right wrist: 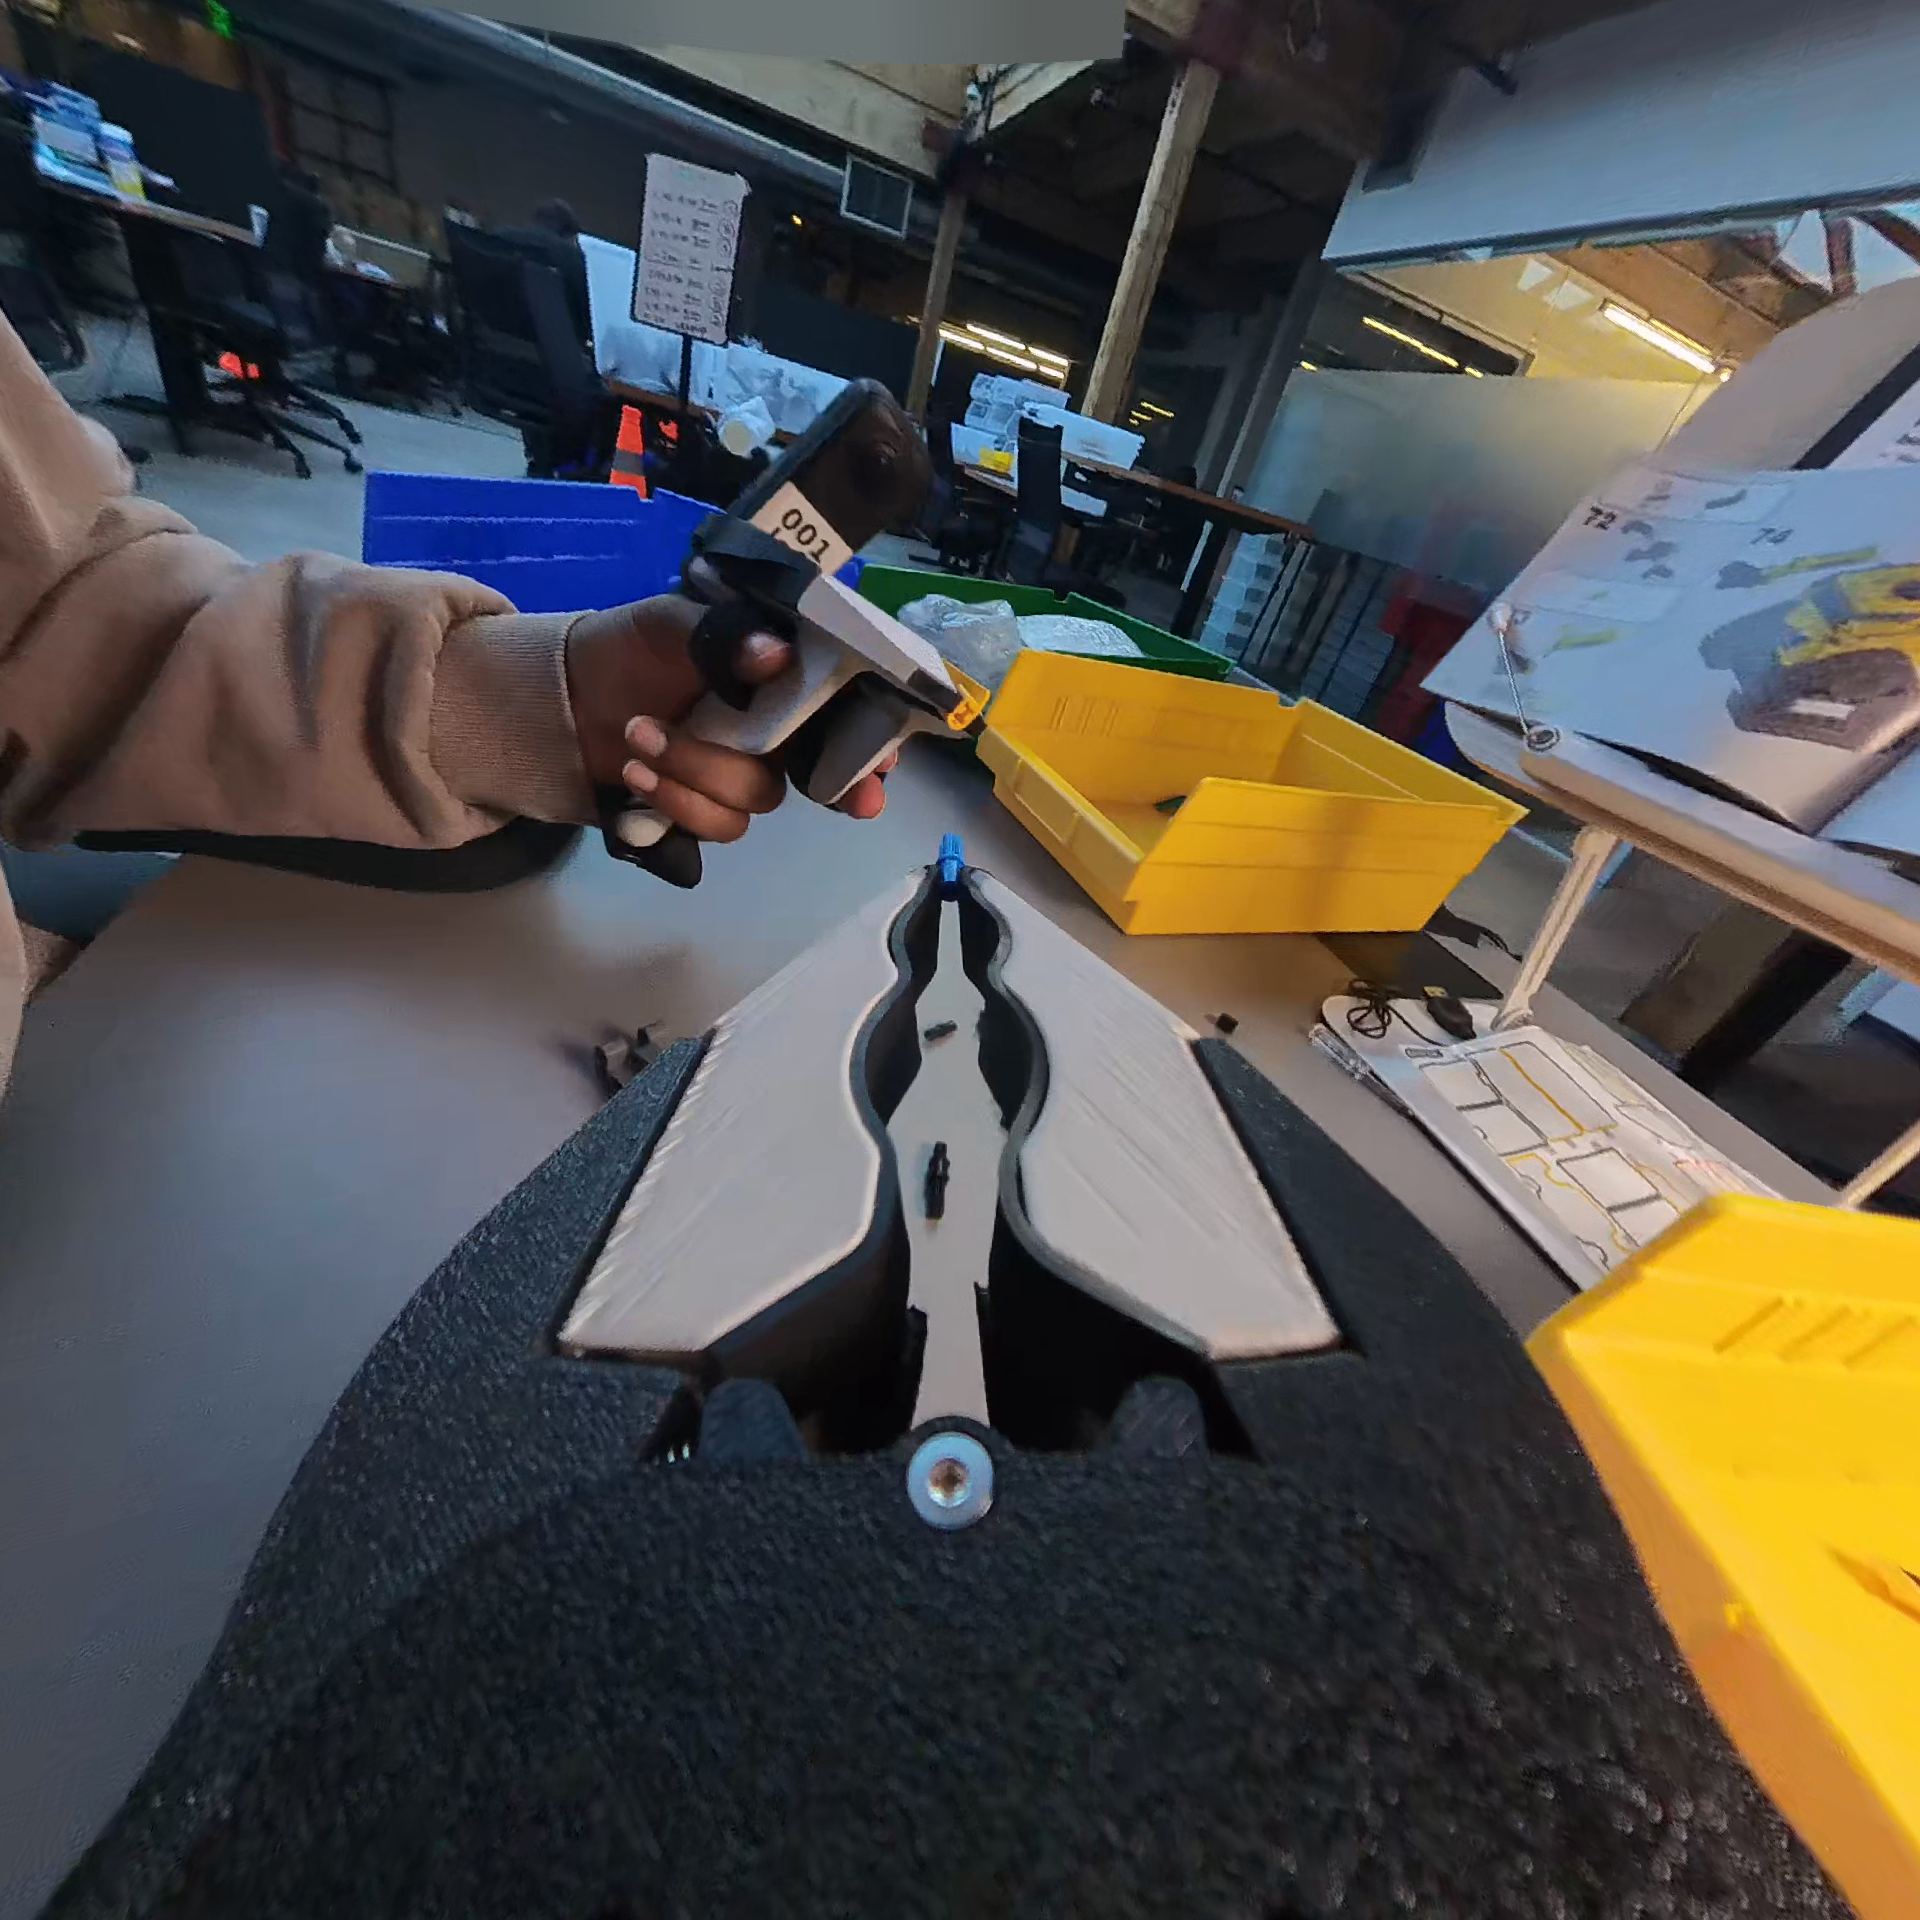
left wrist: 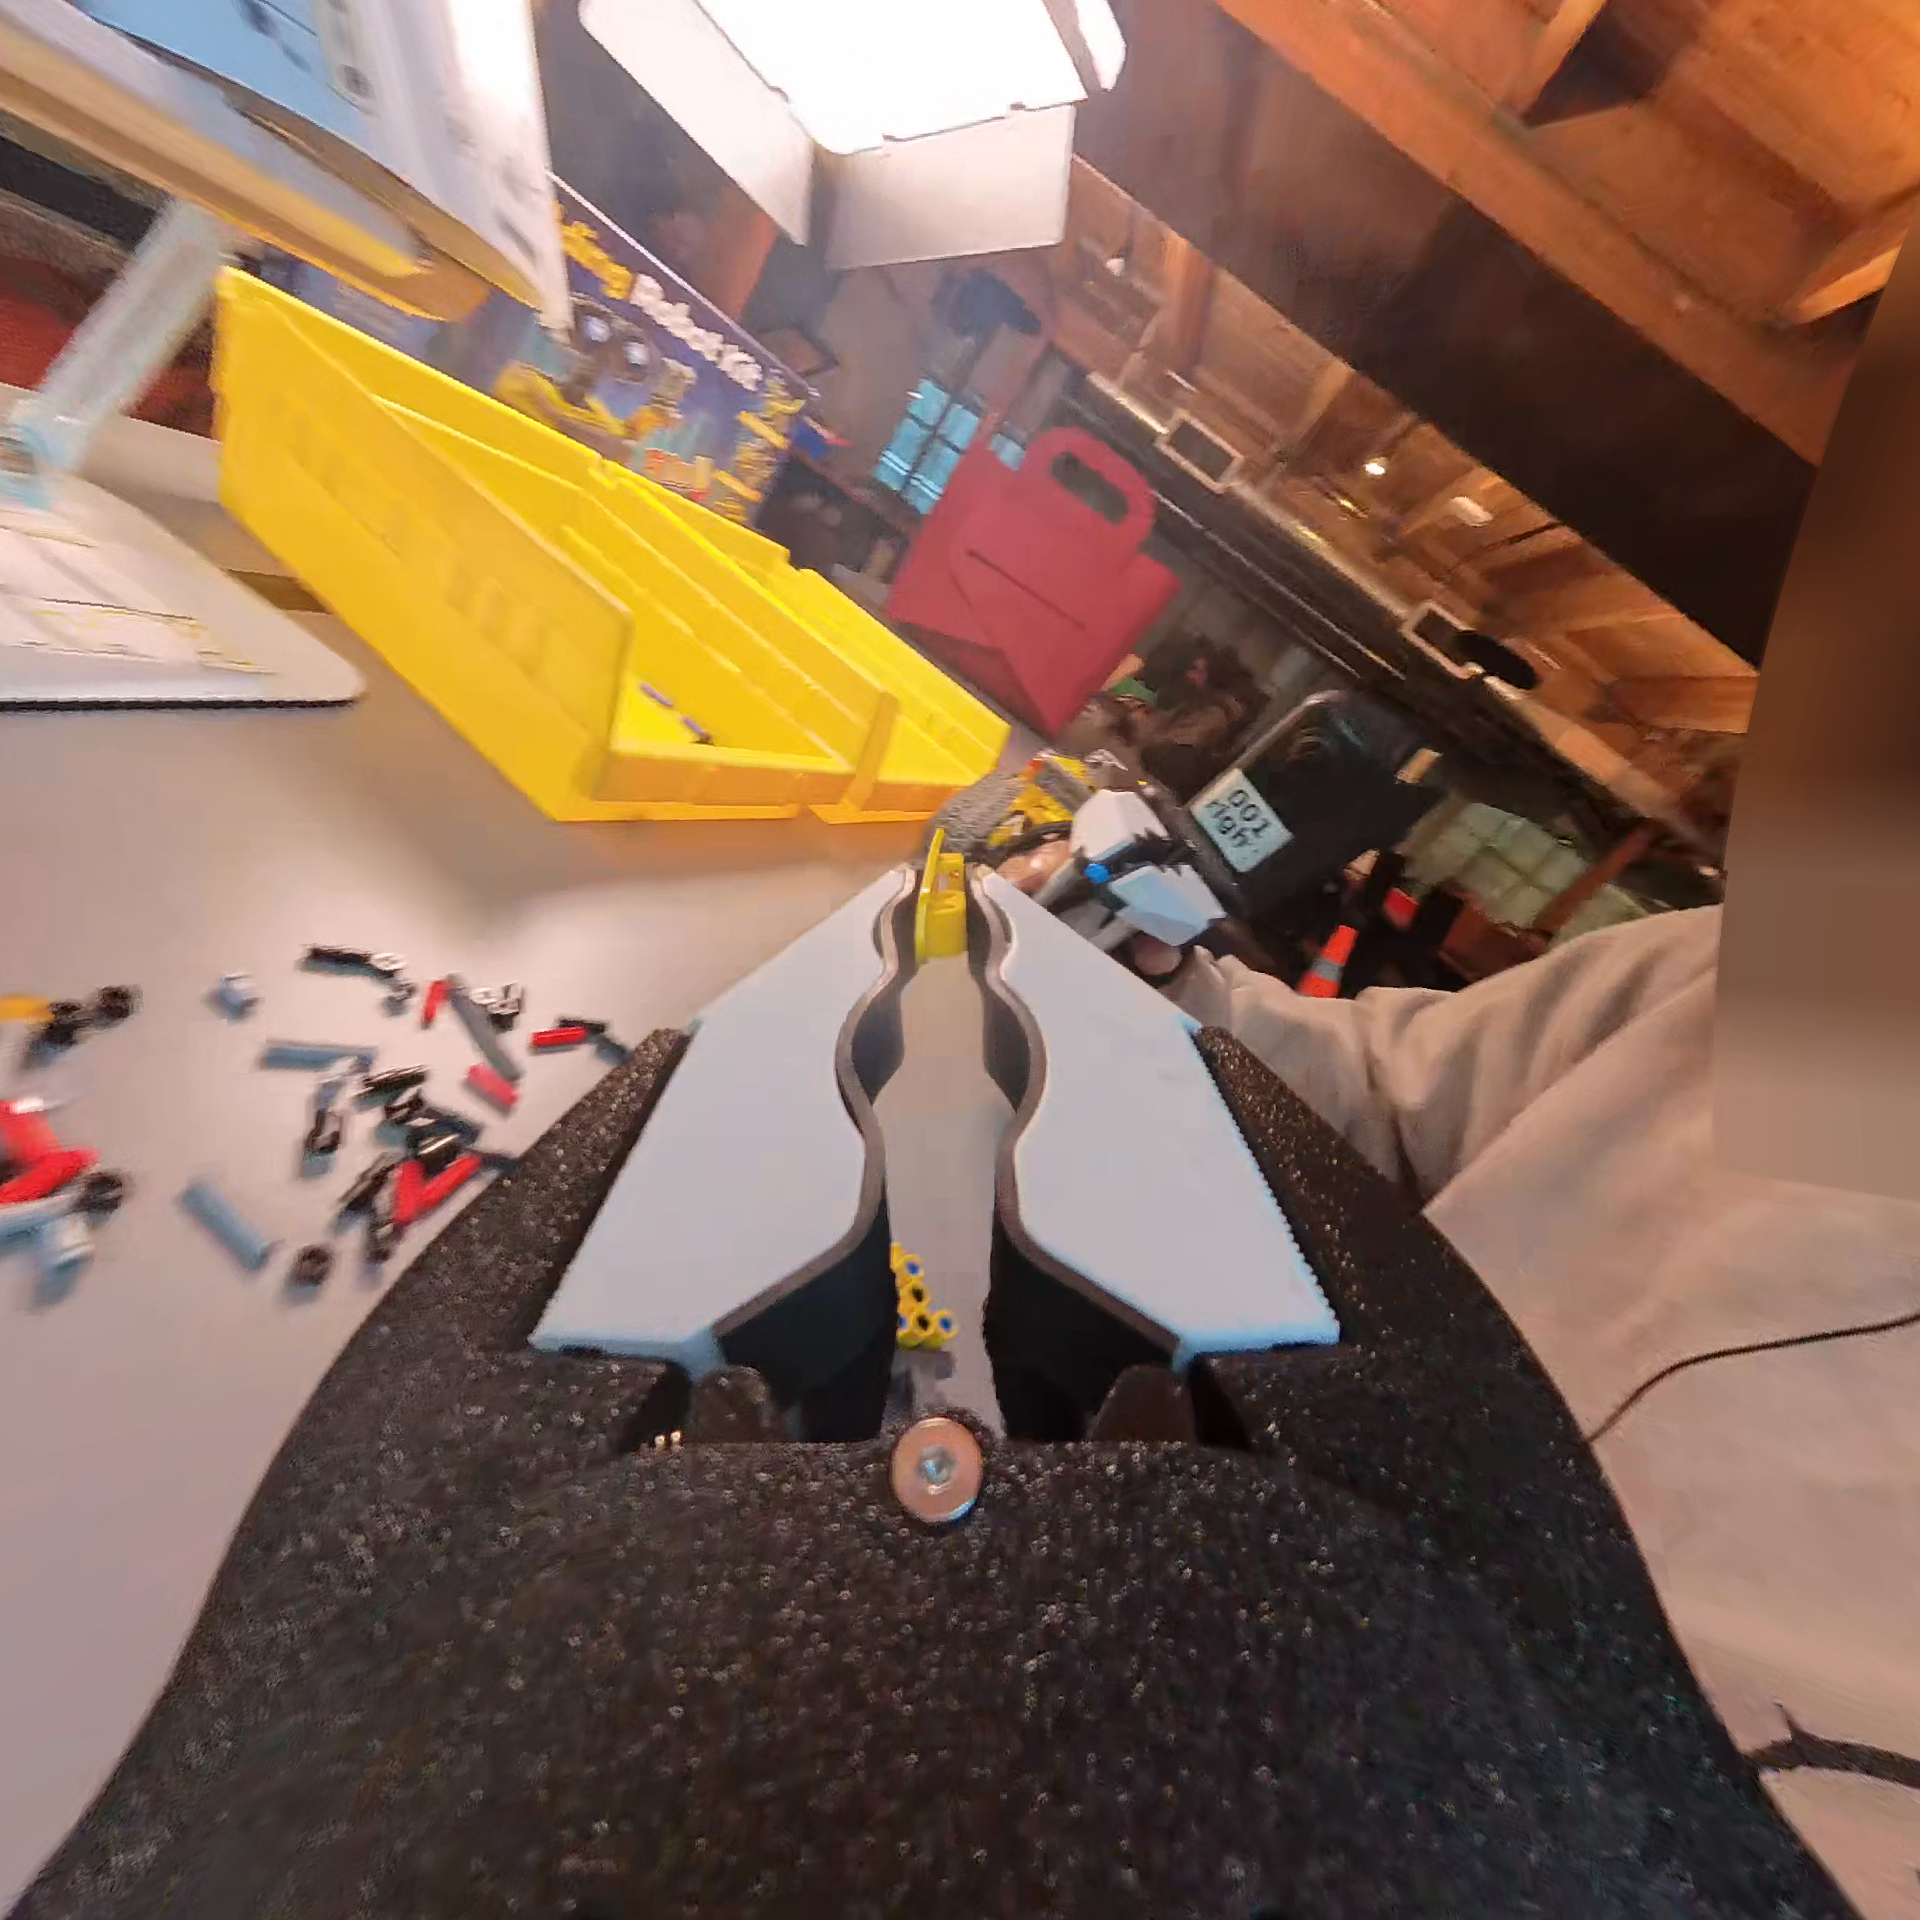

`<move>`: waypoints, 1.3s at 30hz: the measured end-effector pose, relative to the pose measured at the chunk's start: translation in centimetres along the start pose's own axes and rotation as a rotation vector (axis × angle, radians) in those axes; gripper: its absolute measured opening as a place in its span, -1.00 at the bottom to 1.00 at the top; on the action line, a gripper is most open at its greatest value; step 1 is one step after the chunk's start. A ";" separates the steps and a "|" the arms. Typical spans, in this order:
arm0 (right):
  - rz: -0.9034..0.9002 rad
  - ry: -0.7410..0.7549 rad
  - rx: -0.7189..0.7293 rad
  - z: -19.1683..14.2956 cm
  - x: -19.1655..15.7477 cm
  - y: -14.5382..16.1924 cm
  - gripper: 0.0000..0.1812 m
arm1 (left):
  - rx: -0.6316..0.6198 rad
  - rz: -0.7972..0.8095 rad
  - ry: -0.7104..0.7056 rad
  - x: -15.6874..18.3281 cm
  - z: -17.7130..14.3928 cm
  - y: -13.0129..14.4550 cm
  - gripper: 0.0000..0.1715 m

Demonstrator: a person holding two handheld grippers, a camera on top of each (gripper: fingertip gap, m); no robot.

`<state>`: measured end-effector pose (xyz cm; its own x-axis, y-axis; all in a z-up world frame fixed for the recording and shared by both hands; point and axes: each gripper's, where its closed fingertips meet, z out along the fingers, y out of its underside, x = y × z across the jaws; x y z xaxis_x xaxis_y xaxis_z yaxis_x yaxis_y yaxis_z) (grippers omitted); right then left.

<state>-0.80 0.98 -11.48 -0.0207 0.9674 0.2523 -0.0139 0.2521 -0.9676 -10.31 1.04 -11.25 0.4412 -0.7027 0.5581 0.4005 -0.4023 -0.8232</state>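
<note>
My left gripper (left wrist: 943,902) is shut on a small yellow building piece (left wrist: 940,914), held above the grey table (left wrist: 260,810). It also shows in the right wrist view (right wrist: 961,715), gripped by a hand, with the yellow piece (right wrist: 966,713) at its tip. My right gripper (right wrist: 948,875) is shut on a small blue pin (right wrist: 948,858), a little below and in front of the left gripper's tip. The right gripper shows in the left wrist view (left wrist: 1127,888), just beyond the yellow piece. A yellow and blue part (left wrist: 920,1311) lies on the table under the left fingers.
Loose red, black and grey pieces (left wrist: 395,1101) are scattered at the left. Yellow bins (left wrist: 582,634) (right wrist: 1236,790) (right wrist: 1766,1496) stand on the table. An instruction booklet (right wrist: 1704,634) rests on a stand at the right, a printed sheet (right wrist: 1558,1132) below it. Small black pins (right wrist: 935,1174) lie under the right fingers.
</note>
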 end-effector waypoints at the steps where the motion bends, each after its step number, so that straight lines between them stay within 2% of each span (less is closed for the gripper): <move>1: 0.013 0.005 -0.009 -0.3 0.1 0.5 -0.98 | 0.017 -0.006 -0.031 -0.7 -0.5 -0.2 -0.92; 7: 0.012 0.060 -0.097 -0.7 1.1 2.7 -0.98 | 0.085 0.015 -0.190 -3.5 -2.0 -1.5 -0.92; 12: 0.013 0.092 -0.154 -0.7 1.8 4.3 -0.98 | 0.120 -0.048 -0.198 -4.2 -2.4 -1.7 -0.91; 15: -0.018 0.182 -0.222 -1.1 3.5 5.4 -0.98 | 0.125 -0.079 -0.202 -4.6 -2.5 -1.5 -0.91; 17: -0.059 0.310 -0.226 -2.3 5.9 4.9 -0.98 | 0.127 -0.102 -0.192 -4.7 -2.4 -1.4 -0.91; 19: -0.120 0.500 -0.228 -4.7 9.8 3.6 -0.98 | 0.120 -0.125 -0.183 -4.7 -2.2 -1.1 -0.91; 22: -0.165 0.786 -0.265 -10.7 16.3 0.5 -0.98 | 0.109 -0.159 -0.170 -4.7 -1.9 -0.7 -0.91; 23: -0.143 0.842 -0.310 -12.7 18.2 -0.2 -0.98 | 0.106 -0.169 -0.162 -4.7 -1.8 -0.6 -0.91; 25: -0.033 0.856 -0.461 -15.9 21.0 -0.2 -0.97 | 0.093 -0.184 -0.149 -4.6 -1.6 -0.2 -0.91; 28: 0.140 0.827 -0.663 -20.1 25.1 1.9 -0.97 | 0.048 -0.201 -0.122 -4.2 -0.9 0.7 -0.91; 30: 0.235 0.831 -0.828 -23.3 28.2 5.3 -0.97 | 0.011 -0.198 -0.100 -3.7 -0.3 1.3 -0.91; 32: 0.328 0.866 -0.929 -26.1 30.9 8.3 -0.97 | -0.030 -0.176 -0.093 -3.2 0.2 2.1 -0.91; 34: 0.445 0.879 -0.940 -27.3 32.6 10.2 -0.97 | -0.071 -0.153 -0.090 -2.9 0.7 3.0 -0.91; 36: 0.437 0.926 -0.931 -28.3 34.6 10.8 -0.96 | -0.100 -0.139 -0.083 -2.6 1.1 3.6 -0.91; 39: 0.406 0.992 -0.889 -29.2 36.6 11.0 -0.80 | -0.124 -0.126 -0.076 -2.4 1.3 4.0 -0.91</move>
<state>27.49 39.89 -13.15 0.8446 0.4939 0.2067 0.4627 -0.4790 -0.7460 -8.68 1.88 -15.75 0.4555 -0.5977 0.6597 0.3564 -0.5566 -0.7504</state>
